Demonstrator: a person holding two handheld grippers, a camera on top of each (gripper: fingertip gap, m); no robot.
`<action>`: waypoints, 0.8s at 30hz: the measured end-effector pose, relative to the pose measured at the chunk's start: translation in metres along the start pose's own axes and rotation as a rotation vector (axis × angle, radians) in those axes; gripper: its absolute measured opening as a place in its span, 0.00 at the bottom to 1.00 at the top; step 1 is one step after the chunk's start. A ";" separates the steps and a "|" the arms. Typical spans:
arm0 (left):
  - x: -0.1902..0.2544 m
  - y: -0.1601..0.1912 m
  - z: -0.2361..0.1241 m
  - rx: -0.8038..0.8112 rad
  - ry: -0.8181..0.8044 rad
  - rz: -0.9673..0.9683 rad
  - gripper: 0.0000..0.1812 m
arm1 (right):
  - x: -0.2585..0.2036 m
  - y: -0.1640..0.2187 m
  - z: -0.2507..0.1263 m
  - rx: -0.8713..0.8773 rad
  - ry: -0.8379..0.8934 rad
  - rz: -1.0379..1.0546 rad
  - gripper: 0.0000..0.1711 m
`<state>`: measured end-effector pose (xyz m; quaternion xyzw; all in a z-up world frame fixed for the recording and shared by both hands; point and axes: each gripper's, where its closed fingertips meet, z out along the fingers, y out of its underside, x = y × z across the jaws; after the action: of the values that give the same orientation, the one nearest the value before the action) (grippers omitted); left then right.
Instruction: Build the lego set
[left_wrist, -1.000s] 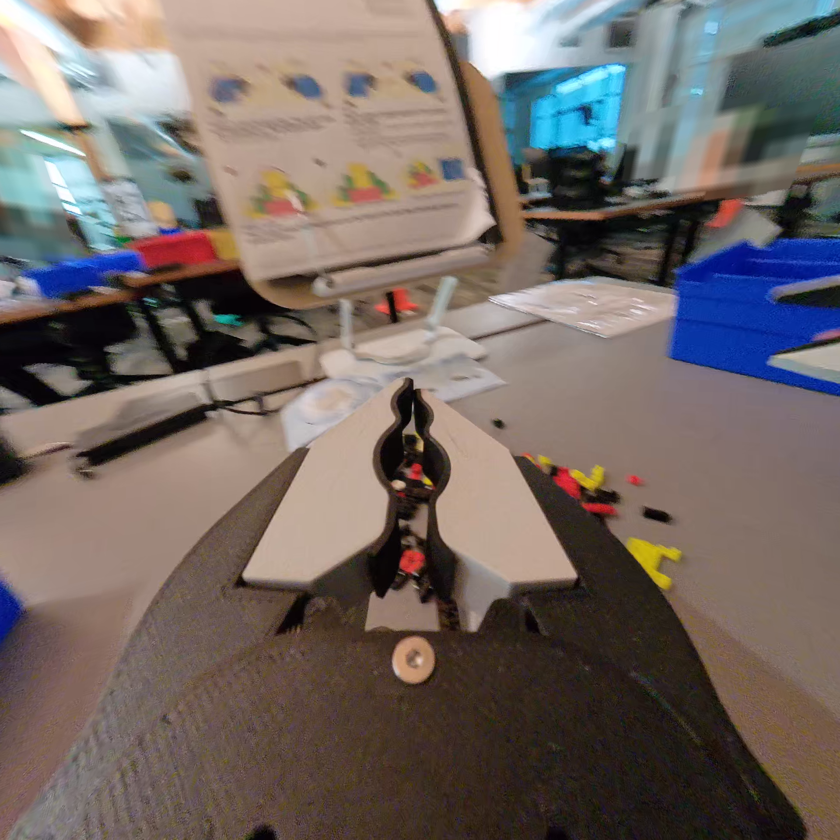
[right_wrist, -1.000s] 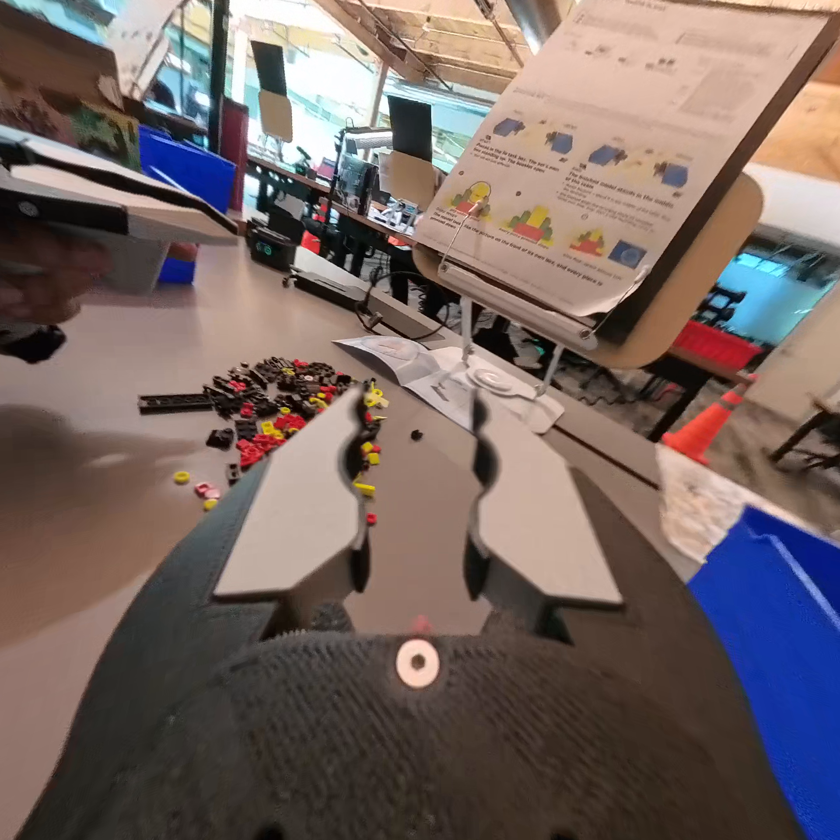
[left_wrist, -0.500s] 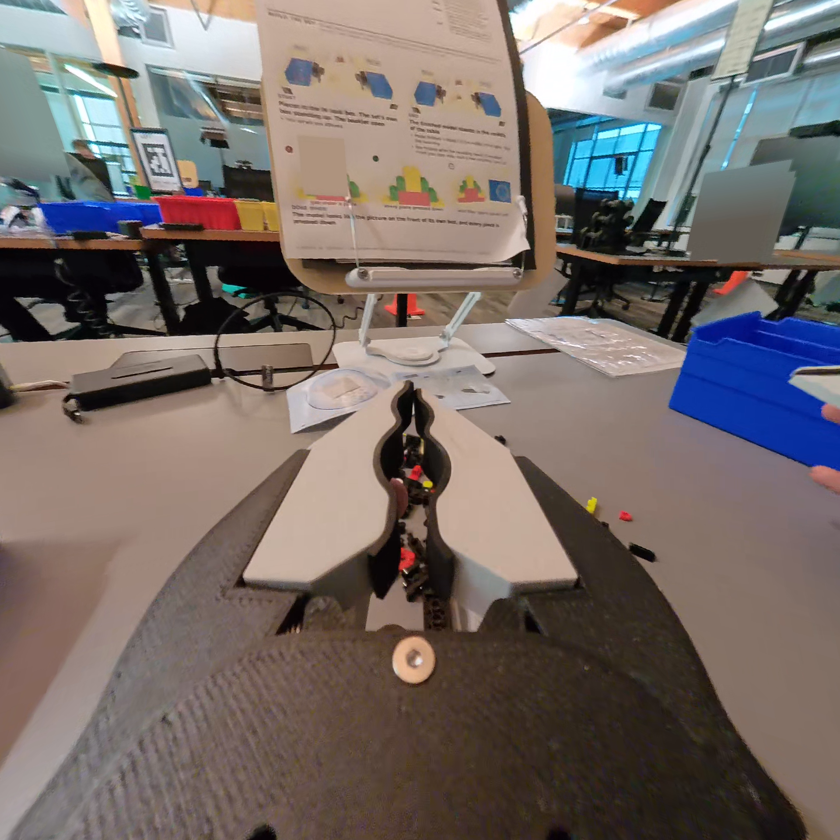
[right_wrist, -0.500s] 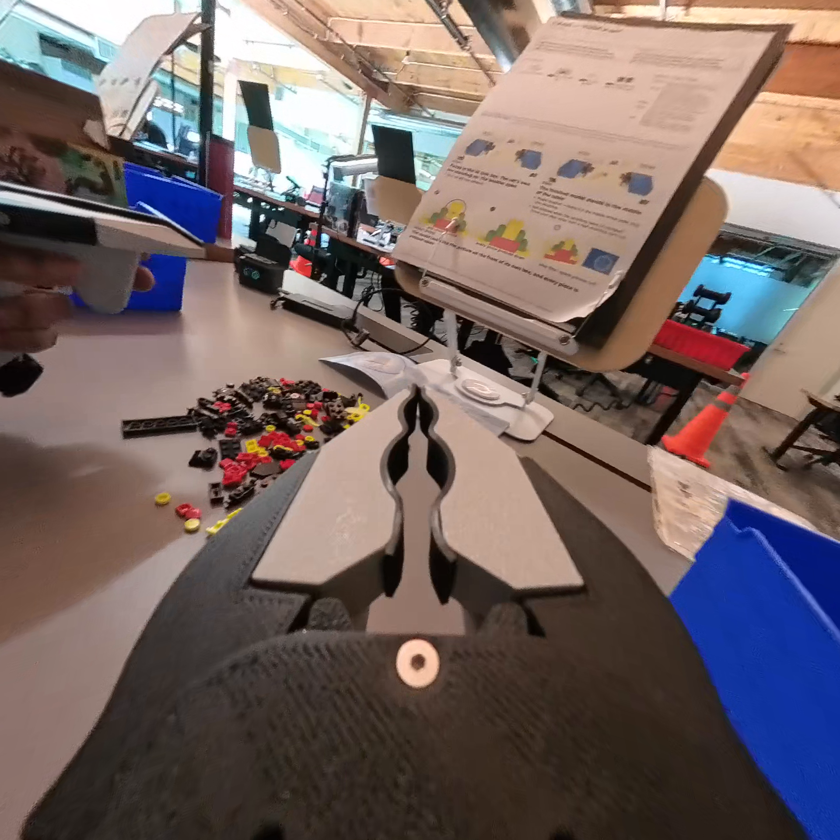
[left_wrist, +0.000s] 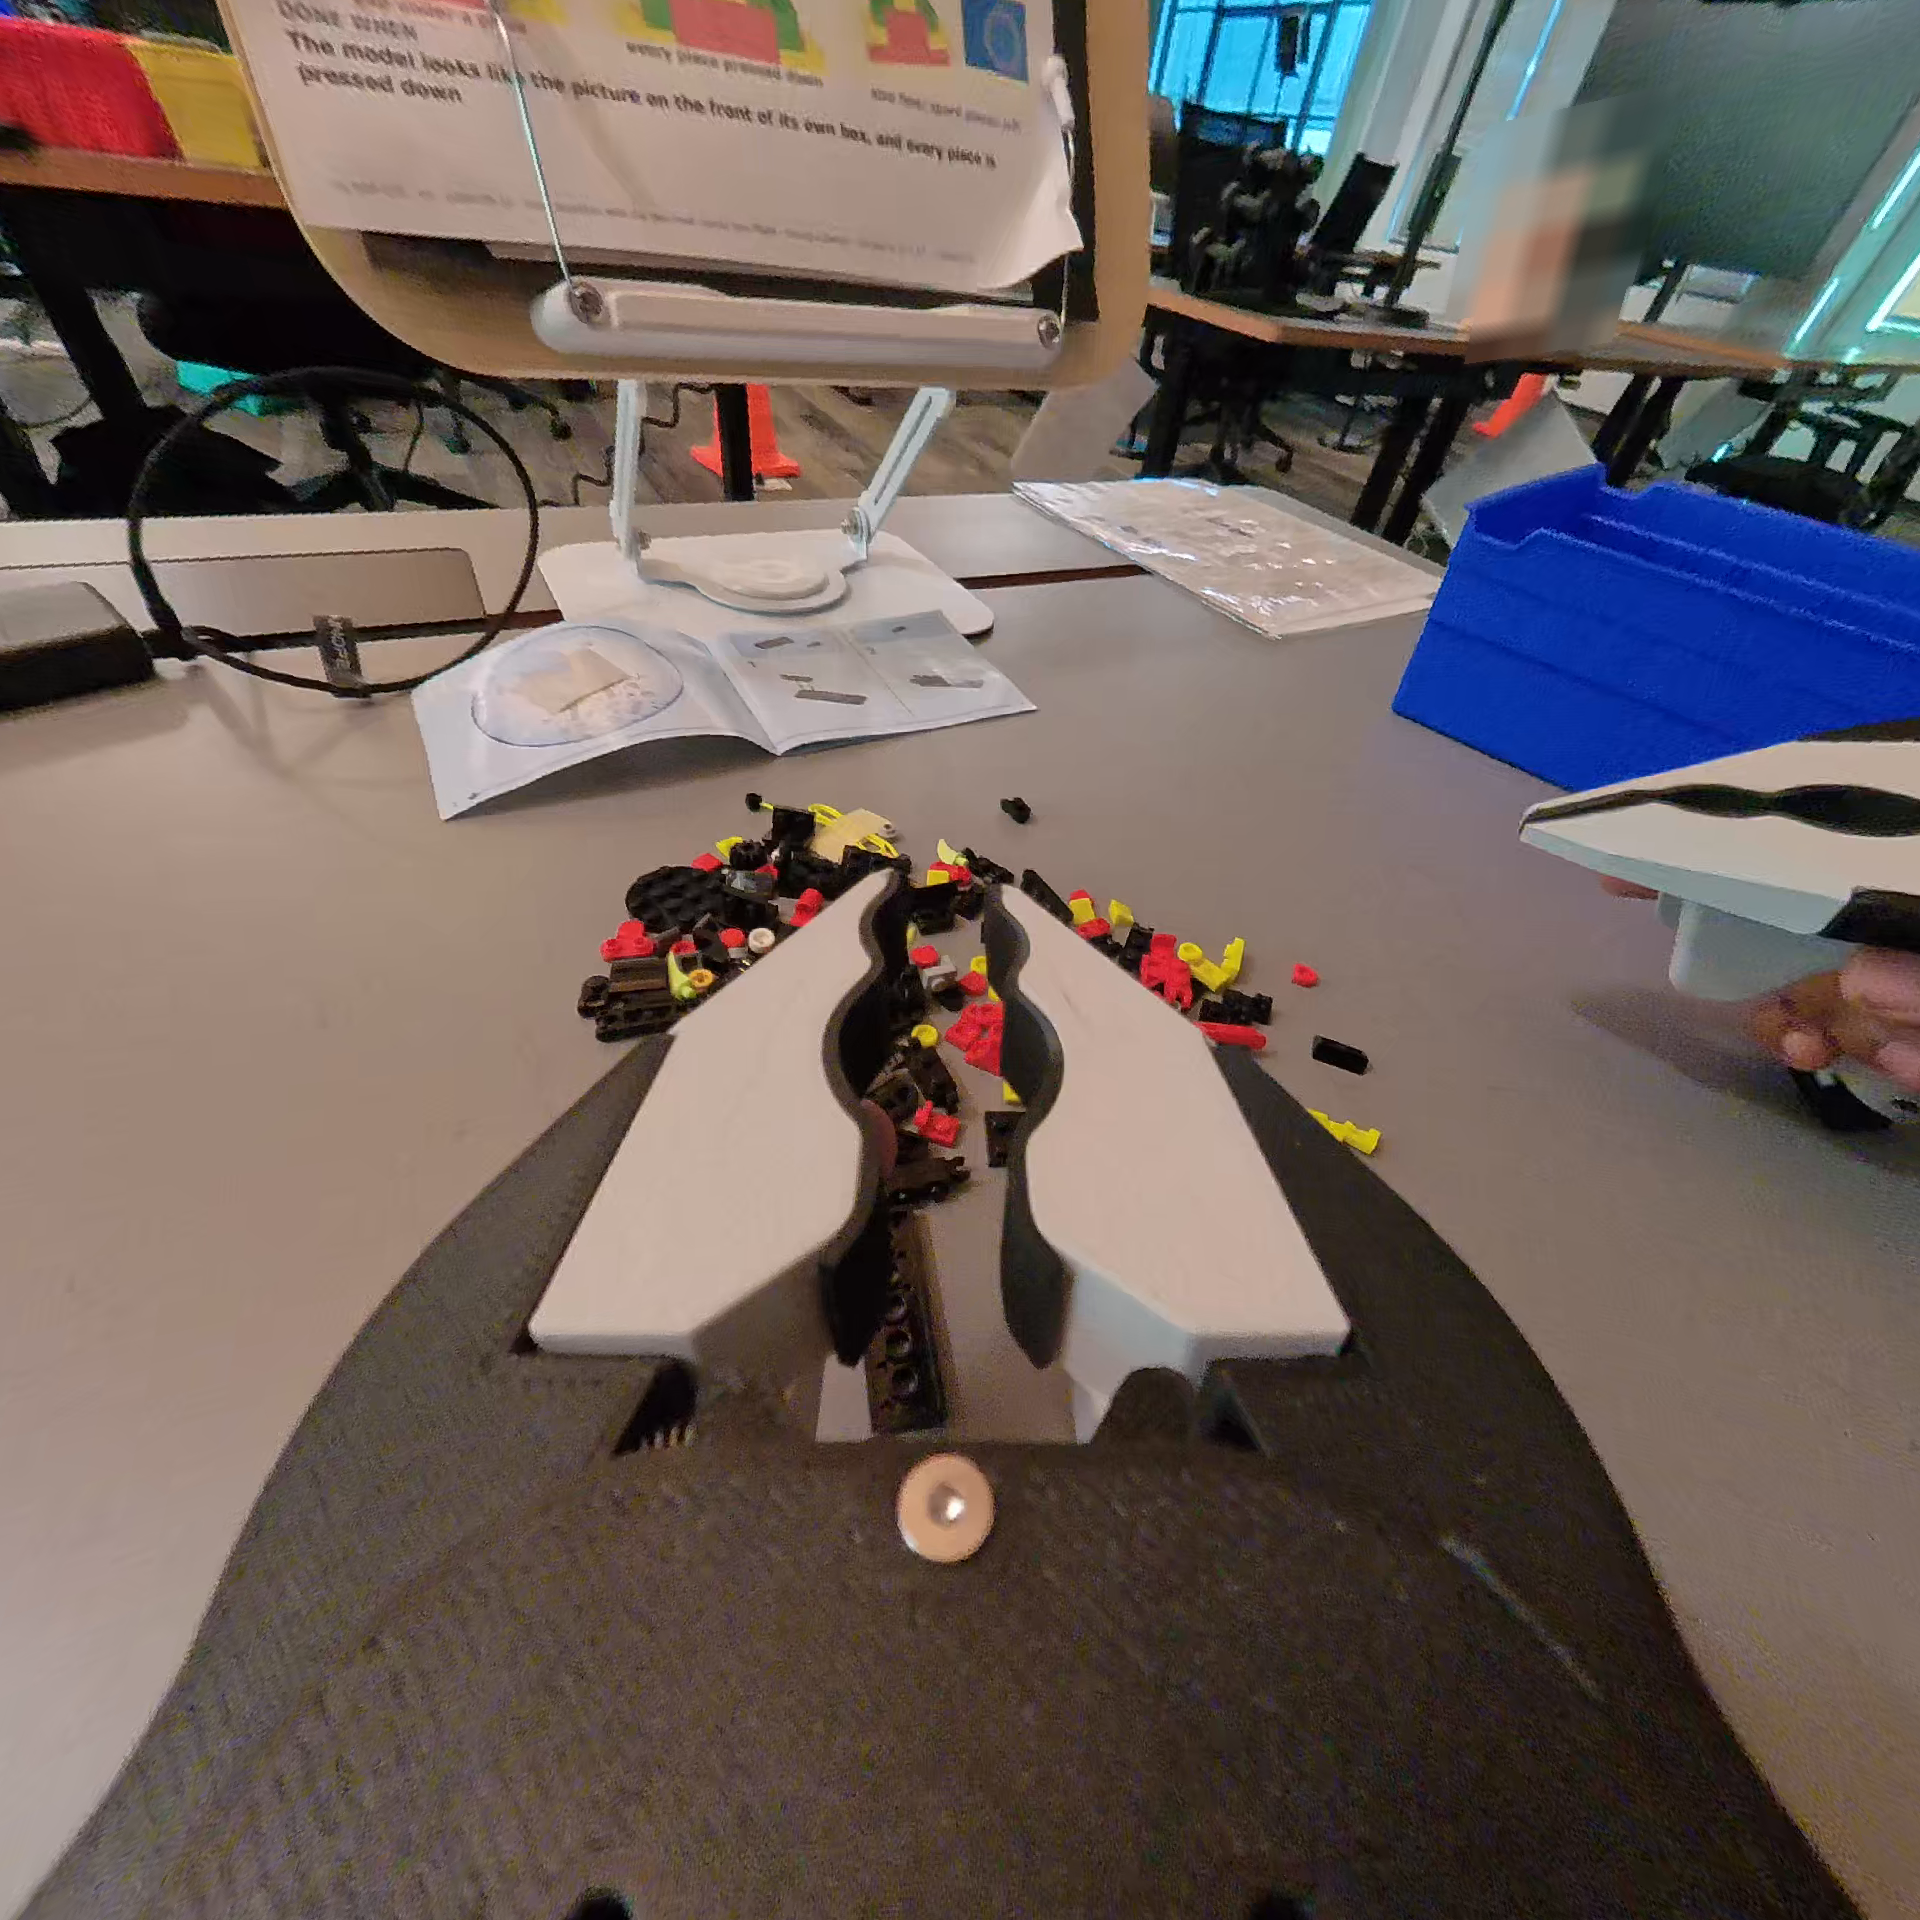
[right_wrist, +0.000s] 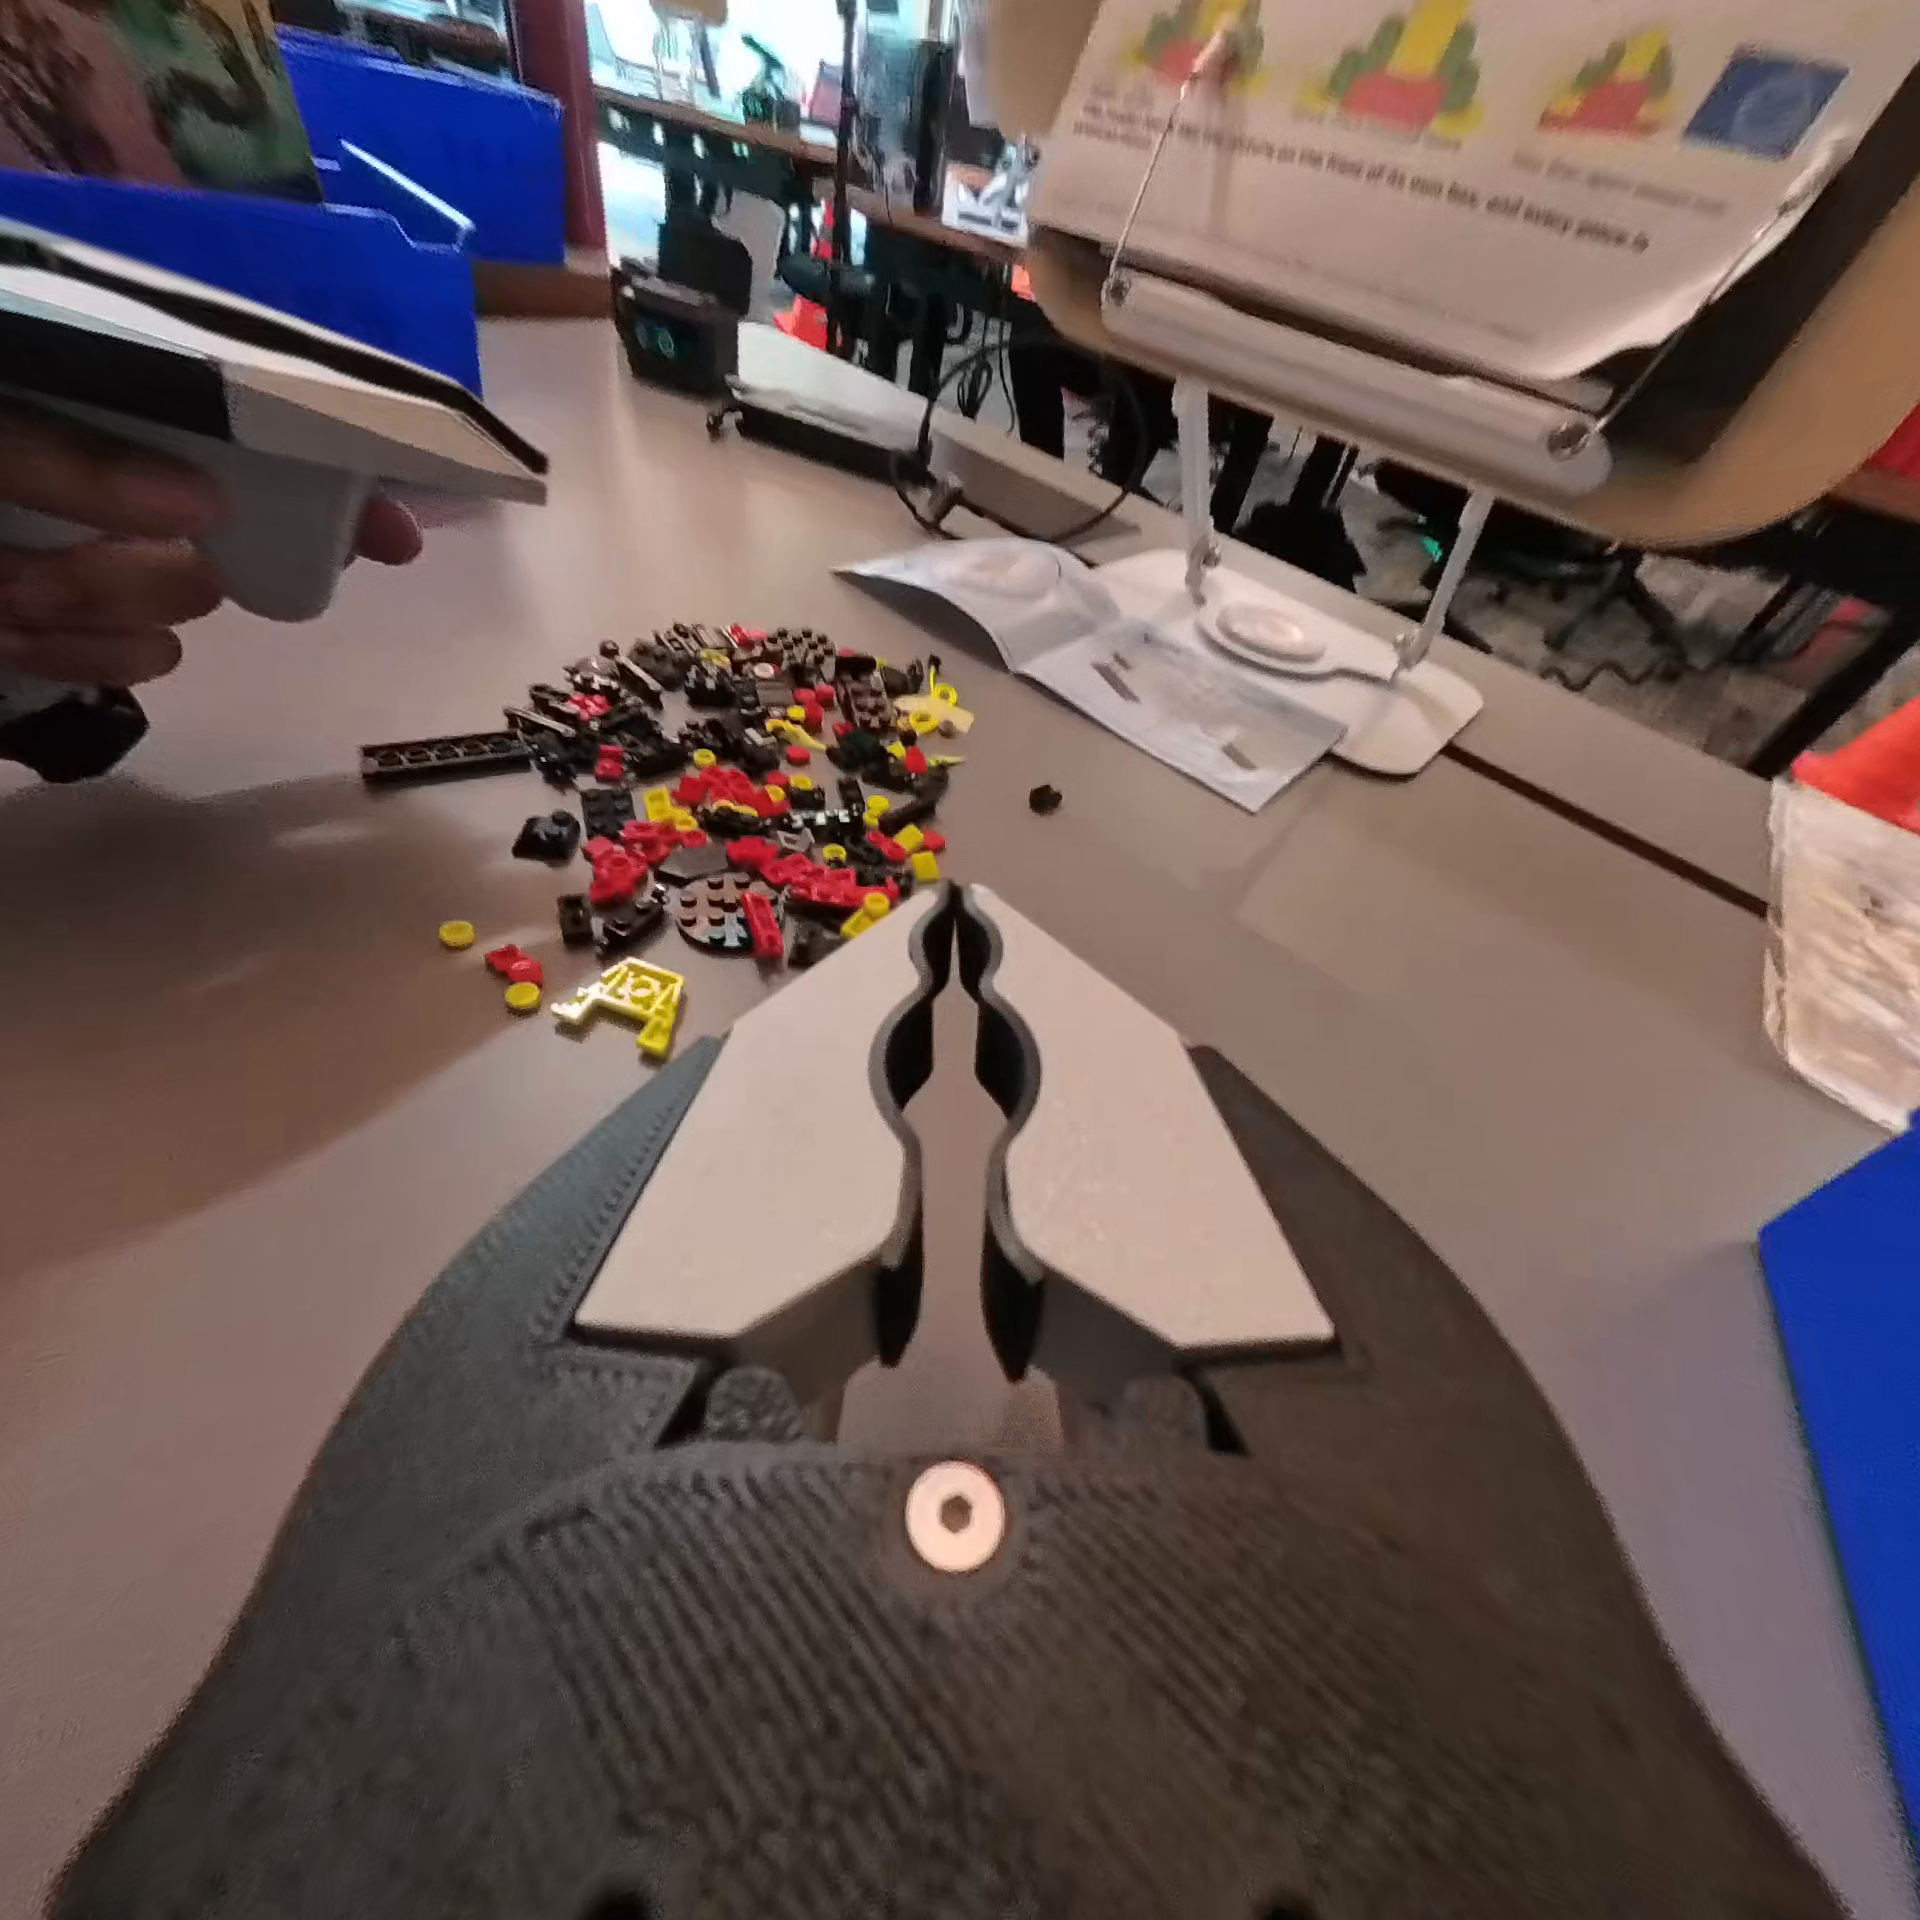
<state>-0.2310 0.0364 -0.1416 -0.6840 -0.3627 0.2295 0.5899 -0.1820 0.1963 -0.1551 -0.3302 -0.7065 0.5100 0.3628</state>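
Note:
A pile of small black, red and yellow lego pieces (left_wrist: 935, 997) lies on the grey table (left_wrist: 312, 987). My left gripper (left_wrist: 943, 891) hovers over the pile, its jaws a little apart and empty. A long black plate (left_wrist: 902, 1320) shows on the table between its fingers. My right gripper (right_wrist: 954, 896) is shut and empty, its tips just right of the pile (right_wrist: 748, 800). The long black plate (right_wrist: 447, 753) lies at the pile's left edge, and a yellow frame piece (right_wrist: 629, 1003) lies in front. Each gripper also shows in the other's view: the right (left_wrist: 1714, 831) and the left (right_wrist: 260, 416).
An open instruction booklet (left_wrist: 727, 686) lies behind the pile, before a stand holding a printed sheet (left_wrist: 769, 322). A blue bin (left_wrist: 1662, 644) and a clear plastic bag (left_wrist: 1236, 551) are at the right. A black cable (left_wrist: 332, 665) loops at the back left. The grippers' ends are close to 15 cm from one another.
My left gripper has tipped down over the pile and its jaws have parted slightly. My right gripper closed from wide open and moved lower, nearer the pile.

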 end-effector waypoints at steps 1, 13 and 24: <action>0.000 0.002 0.001 -0.009 0.002 0.001 0.05 | 0.001 0.002 0.000 -0.013 0.000 0.005 0.00; 0.004 0.011 0.001 -0.064 0.065 -0.107 0.00 | -0.050 0.041 0.012 -0.336 -0.197 0.217 0.00; 0.019 0.012 -0.001 -0.082 0.141 -0.144 0.02 | -0.089 0.034 0.057 -0.380 -0.246 0.102 0.09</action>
<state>-0.2158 0.0497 -0.1511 -0.6942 -0.3777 0.1228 0.6003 -0.1808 0.1030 -0.2158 -0.3633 -0.8110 0.4221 0.1789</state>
